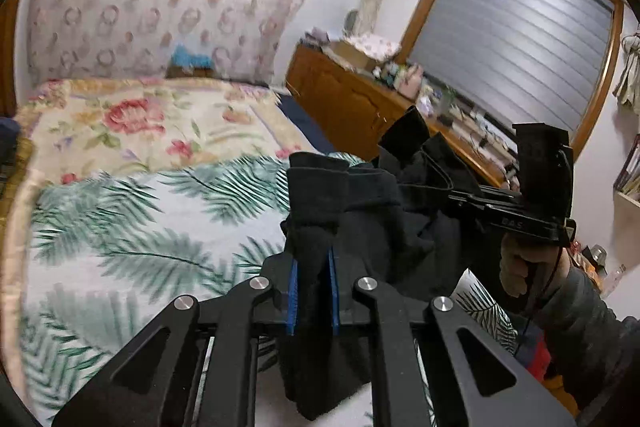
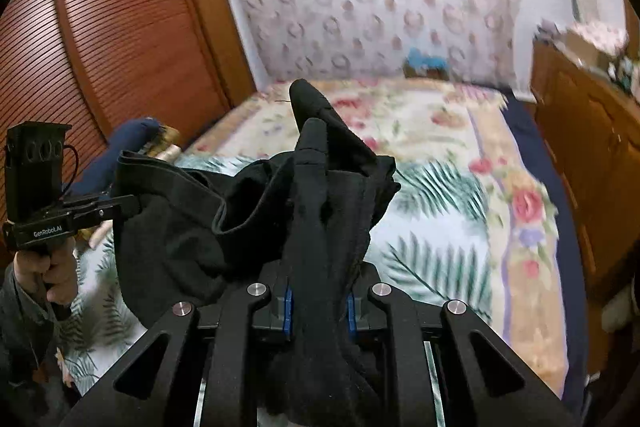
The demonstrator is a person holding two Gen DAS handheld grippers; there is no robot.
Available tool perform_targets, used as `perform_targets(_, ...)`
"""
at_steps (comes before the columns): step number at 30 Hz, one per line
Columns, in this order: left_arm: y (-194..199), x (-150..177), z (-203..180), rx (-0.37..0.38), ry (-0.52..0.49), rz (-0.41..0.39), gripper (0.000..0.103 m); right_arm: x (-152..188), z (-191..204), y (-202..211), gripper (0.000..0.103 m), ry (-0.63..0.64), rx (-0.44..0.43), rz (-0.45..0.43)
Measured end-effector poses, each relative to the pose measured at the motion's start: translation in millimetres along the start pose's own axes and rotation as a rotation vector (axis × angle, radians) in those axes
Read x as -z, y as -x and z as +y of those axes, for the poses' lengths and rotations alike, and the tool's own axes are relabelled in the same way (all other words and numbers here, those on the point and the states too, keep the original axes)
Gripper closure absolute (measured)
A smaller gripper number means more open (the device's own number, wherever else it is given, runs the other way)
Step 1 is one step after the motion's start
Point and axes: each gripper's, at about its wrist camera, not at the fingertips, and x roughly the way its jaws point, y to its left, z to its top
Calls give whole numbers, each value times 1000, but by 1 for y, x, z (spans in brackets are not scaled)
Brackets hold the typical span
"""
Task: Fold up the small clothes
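Note:
A small black garment point(image 1: 360, 219) hangs in the air above the bed, stretched between both grippers. My left gripper point(image 1: 314, 287) is shut on one edge of it; the cloth bunches between its blue pads and drapes below. My right gripper point(image 2: 320, 301) is shut on the other edge of the garment point(image 2: 208, 227), with cloth bunched up over its fingers. In the left wrist view the right gripper point(image 1: 452, 195) shows at the right. In the right wrist view the left gripper point(image 2: 132, 205) shows at the left, clamped on the waistband.
The bed has a palm-leaf sheet point(image 1: 132, 235) and a floral blanket point(image 1: 140, 123) farther back. A wooden cabinet point(image 1: 352, 99) with clutter stands along the right under a window. A slatted wooden wardrobe point(image 2: 120, 27) is at the left.

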Motion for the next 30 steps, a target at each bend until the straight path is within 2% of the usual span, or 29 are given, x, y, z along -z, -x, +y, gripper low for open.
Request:
perform_targets(2, 25, -1, 10, -26, 11, -40, 90, -14, 29, -1, 85, 54, -34, -32)
perform_targets(5, 58, -1, 25, -61, 34, -91, 90, -23, 46, -4, 85, 85, -65, -49)
perform_targets(9, 108, 2, 44, -151, 36, -171, 90, -48, 90, -19, 85, 162, -136, -84)
perform_targets(14, 165, 5, 74, -265, 64, -263, 90, -92, 156, -57, 85, 279, -245, -123)
perform_targets(18, 202, 13, 106, -352, 110, -322, 90, -116, 187, -81, 85, 335, -288, -137)
perform_targets(21, 214, 20, 128, -400, 150, -343, 90, -146, 228, -121, 85, 407, -334, -140)
perform_targets(22, 217, 24, 136, -419, 162, -347, 90, -146, 228, -121, 85, 407, -334, -140)
perform_targets(24, 219, 32, 152, -446, 192, -343, 90, -161, 242, -149, 85, 442, -345, -130)
perform_targets(28, 217, 46, 181, -463, 267, -333, 90, -177, 270, -205, 85, 499, -355, -78)
perform_targets(29, 217, 50, 186, -466, 277, -331, 90, -182, 281, -231, 85, 518, -358, -50)
perform_targets(30, 217, 53, 187, -468, 283, -330, 90, -182, 281, -231, 85, 518, -358, -50)
